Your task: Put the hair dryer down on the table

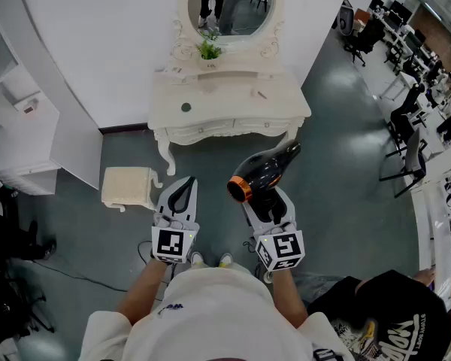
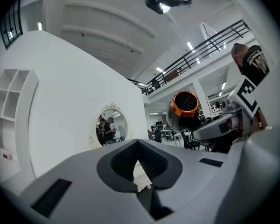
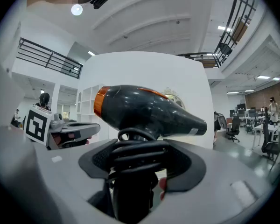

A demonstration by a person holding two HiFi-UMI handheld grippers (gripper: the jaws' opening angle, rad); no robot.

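Hair dryer [image 1: 264, 173] in right tongs [image 1: 269, 200], table [image 1: 210, 119] ahead, stool [image 1: 128, 186] near its left end.

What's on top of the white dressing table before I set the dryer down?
A green plant by the mirror, a dark round item front left, a small item right; both too small to identify. Nothing hides the tabletop.

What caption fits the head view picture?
Right gripper holds a black, orange-ringed hair dryer facing a white dressing table.

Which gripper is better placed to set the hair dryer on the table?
Right: the right gripper clamps the hair dryer by its handle, facing the table; the left gripper is shut, empty.
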